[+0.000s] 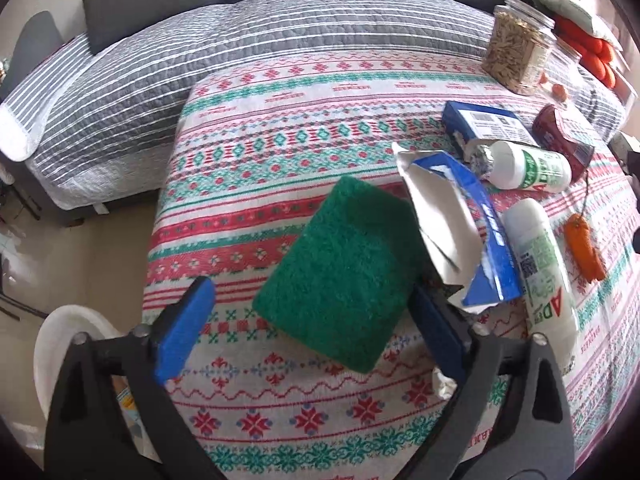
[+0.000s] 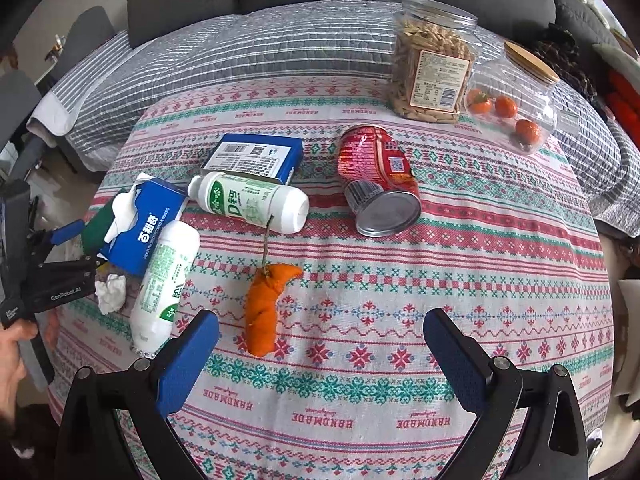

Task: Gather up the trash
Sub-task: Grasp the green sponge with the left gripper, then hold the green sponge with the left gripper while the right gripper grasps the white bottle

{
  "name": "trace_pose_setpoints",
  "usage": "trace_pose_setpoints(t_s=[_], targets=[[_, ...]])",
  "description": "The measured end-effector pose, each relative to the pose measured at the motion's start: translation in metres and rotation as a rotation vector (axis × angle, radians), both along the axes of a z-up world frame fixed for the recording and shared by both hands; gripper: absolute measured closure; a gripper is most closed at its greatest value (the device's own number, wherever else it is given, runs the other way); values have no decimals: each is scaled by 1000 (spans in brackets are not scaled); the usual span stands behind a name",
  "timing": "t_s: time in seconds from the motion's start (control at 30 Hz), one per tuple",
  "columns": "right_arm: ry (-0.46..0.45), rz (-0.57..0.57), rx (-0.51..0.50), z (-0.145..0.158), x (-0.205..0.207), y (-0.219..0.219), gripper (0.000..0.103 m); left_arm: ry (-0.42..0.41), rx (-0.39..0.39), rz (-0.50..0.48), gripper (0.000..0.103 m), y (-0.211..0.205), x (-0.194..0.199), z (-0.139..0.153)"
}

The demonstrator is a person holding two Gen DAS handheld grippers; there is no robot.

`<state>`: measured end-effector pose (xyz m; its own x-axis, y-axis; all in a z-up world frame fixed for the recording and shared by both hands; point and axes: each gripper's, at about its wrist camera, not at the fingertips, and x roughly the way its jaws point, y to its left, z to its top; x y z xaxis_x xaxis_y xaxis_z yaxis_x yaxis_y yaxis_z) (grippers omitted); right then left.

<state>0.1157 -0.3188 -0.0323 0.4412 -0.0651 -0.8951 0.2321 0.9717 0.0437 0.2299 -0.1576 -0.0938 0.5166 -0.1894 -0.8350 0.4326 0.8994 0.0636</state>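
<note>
Trash lies on a patterned tablecloth (image 2: 360, 360). A green scouring pad (image 1: 340, 272) sits between the open jaws of my left gripper (image 1: 308, 320), not pinched. Beside it lie a torn blue biscuit box (image 1: 472, 236), two white bottles (image 1: 540, 264) (image 1: 524, 164), a second blue box (image 1: 480, 120) and a crushed red can (image 1: 564, 136). My right gripper (image 2: 320, 356) is open and empty, just behind an orange peel (image 2: 264, 308). The right wrist view also shows the red can (image 2: 376, 176), both bottles (image 2: 164, 284) (image 2: 252, 200), the torn box (image 2: 144, 228) and a crumpled tissue (image 2: 110, 292).
A jar of seeds (image 2: 432, 60) and a lidded jar of small oranges (image 2: 516, 104) stand at the table's far edge. A grey sofa with a striped cover (image 1: 200, 52) lies beyond. A white bin (image 1: 72, 344) stands on the floor left of the table.
</note>
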Motion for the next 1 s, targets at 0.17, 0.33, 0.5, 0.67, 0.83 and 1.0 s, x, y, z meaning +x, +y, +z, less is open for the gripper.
trace_pose_setpoints(t_s=[0.17, 0.33, 0.5, 0.67, 0.83, 1.0], targets=[[5, 22, -4, 0, 5, 10, 0, 33, -35, -28, 34, -4, -4, 3], [-5, 36, 27, 3, 11, 22, 0, 80, -65, 52, 36, 14, -13, 15], [2, 66, 47, 3, 23, 44, 0, 78, -85, 118, 36, 44, -22, 30], [19, 120, 58, -1, 38, 73, 0, 81, -110, 176, 36, 73, -33, 40], [78, 160, 49, -16, 50, 99, 0, 103, -118, 226, 36, 96, -43, 43], [105, 155, 63, -26, 58, 112, 0, 101, -131, 248, 36, 110, -51, 48]])
